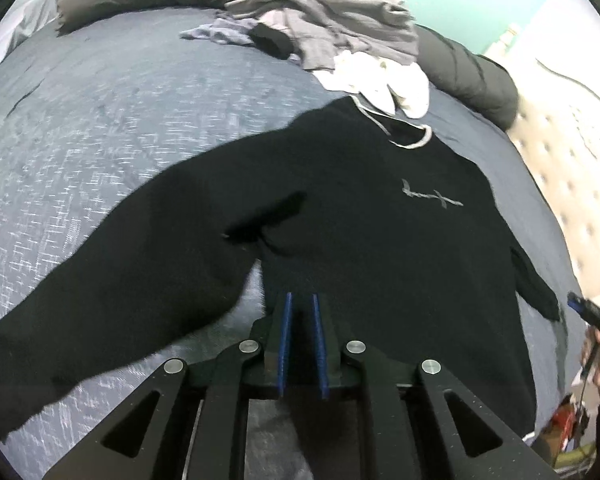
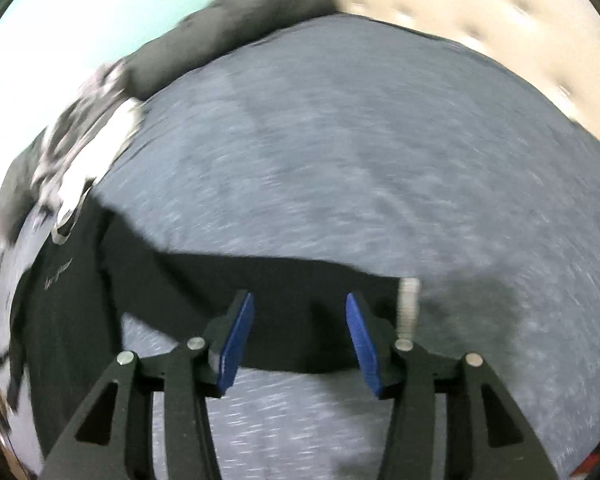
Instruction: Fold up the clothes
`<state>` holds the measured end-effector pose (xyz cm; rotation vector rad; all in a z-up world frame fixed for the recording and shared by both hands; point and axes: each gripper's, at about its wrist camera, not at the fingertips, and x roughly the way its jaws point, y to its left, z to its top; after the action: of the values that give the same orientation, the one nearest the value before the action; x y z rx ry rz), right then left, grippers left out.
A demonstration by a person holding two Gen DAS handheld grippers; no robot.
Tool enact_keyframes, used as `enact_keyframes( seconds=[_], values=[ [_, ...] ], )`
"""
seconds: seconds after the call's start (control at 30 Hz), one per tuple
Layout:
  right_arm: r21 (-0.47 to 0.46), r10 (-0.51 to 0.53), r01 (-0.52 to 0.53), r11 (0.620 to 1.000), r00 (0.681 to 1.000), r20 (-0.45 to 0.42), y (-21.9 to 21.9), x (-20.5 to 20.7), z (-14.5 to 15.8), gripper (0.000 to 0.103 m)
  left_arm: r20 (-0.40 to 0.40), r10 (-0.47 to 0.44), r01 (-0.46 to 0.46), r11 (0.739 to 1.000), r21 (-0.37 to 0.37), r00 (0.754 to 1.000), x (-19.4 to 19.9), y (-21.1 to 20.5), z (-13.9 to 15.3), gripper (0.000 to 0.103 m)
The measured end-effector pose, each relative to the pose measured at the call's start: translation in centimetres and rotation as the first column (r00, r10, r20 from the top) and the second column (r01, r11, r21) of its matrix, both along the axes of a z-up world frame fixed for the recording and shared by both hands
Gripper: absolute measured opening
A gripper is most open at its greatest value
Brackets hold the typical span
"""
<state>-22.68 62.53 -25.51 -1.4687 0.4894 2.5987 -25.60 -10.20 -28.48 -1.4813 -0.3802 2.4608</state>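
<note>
Hovering half-open over black sweatshirt (image 2: 284, 280) sleeve, right tool (image 2: 300, 320) holding nothing; left tool (image 1: 300, 312) nearly closed, empty (blurred view); risks pinching bed cover (image 2: 380, 140), bunching sleeve.

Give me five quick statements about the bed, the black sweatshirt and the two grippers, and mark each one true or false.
1. The black sweatshirt lies spread out on the grey-blue bedspread. True.
2. The left gripper has a fold of the sweatshirt clamped between its pads. False: its jaws stand nearly together with nothing visible between them.
3. The right gripper is open. True: its blue pads stand well apart above the sweatshirt's sleeve, not pressing on it.
4. The sweatshirt is already folded into a neat square. False: body and both sleeves lie unfolded.
5. A heap of grey and white clothes sits at the far side of the bed, beyond the sweatshirt's collar. True.
</note>
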Motion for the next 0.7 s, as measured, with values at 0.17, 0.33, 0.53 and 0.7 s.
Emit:
enact_keyframes(
  seconds=[0.17,0.33,0.53,0.7],
  values=[
    [-0.032,-0.083,0.084,0.996,0.996,0.027,3.4,0.3,-1.4,0.050,-0.002,-0.034,0.034,0.999,0.005,0.999,0.9,1.5,0.6,0.013],
    [-0.036,-0.081,0.084,0.996,0.994,0.067,3.9,-0.5,-3.5,0.050,0.007,-0.050,0.050,0.999,-0.001,0.999,1.0,2.5,0.9,0.013],
    [0.008,-0.040,0.040,0.999,0.996,0.076,3.1,-1.2,-4.7,0.019,0.019,-0.058,0.059,0.998,-0.021,0.998,1.3,3.1,1.0,0.013],
    [0.035,0.002,-0.003,0.999,1.000,0.013,2.4,-0.5,-3.1,0.003,0.023,-0.062,0.063,0.997,-0.034,0.998,1.4,3.4,1.3,0.014]
  ],
)
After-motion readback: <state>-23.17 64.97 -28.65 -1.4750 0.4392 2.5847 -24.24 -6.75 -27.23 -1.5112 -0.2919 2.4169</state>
